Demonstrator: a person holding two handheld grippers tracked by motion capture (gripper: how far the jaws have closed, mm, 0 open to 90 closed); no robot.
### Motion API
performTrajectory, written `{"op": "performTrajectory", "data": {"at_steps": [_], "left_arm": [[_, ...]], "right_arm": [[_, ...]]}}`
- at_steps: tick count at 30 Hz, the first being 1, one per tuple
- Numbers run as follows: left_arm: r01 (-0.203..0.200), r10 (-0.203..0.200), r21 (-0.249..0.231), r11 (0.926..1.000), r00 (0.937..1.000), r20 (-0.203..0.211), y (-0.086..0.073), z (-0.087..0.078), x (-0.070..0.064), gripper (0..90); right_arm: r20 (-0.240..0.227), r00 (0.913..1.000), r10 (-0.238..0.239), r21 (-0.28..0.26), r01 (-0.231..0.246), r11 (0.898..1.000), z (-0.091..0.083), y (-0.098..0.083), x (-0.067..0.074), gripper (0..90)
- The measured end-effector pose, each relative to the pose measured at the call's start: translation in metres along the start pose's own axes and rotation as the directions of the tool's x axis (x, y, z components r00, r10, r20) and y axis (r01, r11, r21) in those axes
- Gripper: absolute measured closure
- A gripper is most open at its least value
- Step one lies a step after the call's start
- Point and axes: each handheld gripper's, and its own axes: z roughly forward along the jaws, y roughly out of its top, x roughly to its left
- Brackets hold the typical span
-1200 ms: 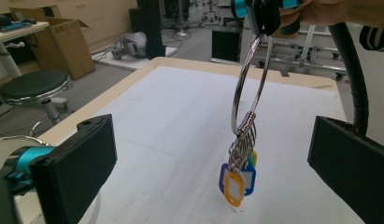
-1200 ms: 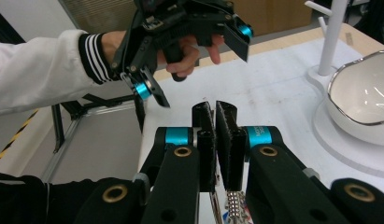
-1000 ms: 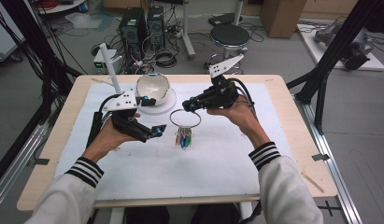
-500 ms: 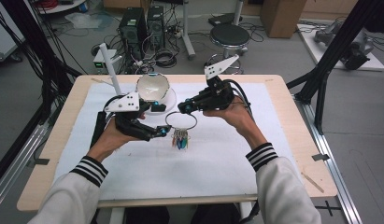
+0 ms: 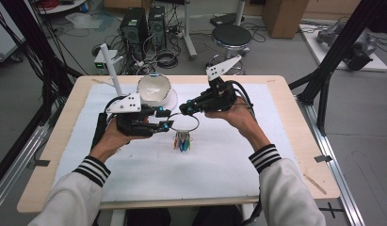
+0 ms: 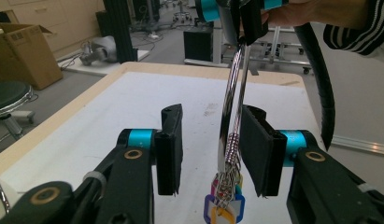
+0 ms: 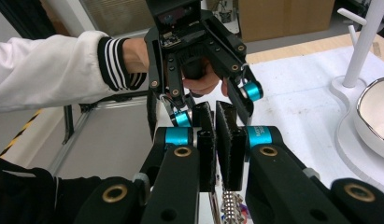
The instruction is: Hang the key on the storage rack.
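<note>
High view: white mat covers the table at centre; bowl upper left; right tool pinches the ring; left tool, closing, straddles it untouching.

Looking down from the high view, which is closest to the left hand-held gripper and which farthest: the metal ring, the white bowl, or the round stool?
1. Metal ring, at the left hand-held gripper tips.
2. White bowl, just behind.
3. Round stool, on the floor beyond the table.

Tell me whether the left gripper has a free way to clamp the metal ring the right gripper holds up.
Probably yes. The ring already stands between the left gripper's jaws, close to one pad, nothing between. The jaws have just been closing but don't yet press it. The right gripper grips the ring's far side.
</note>
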Motion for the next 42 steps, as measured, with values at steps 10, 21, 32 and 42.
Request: {"op": "performTrajectory", "data": {"at_steps": [10,21,32,42], "left_arm": [[0.018,-0.018,0.019,0.9997,0.9996,0.022,0.0,0.001,0.0,78.4],[0.013,-0.014,0.017,0.9998,0.9995,0.028,0.001,-0.002,-0.001,86.6],[0.016,-0.017,0.054,0.9984,0.9998,0.006,0.0,-0.001,-0.003,87.0],[0.043,-0.042,0.04,0.9983,0.999,-0.017,0.0,-0.01,-0.001,87.0]], "right_arm": [[0.007,1.0,0.001,0.002,-0.002,1.0,-0.001,0.0,0.0,87.9],[-0.001,1.0,-0.003,-0.003,0.003,1.0,-0.001,-0.001,-0.001,87.8],[0.156,0.9856,-0.064,-0.059,0.074,0.996,0.001,-0.001,0.003,40.7],[0.295,0.9508,-0.095,0.036,0.088,0.995,0.007,-0.017,0.008,0.8]]}}
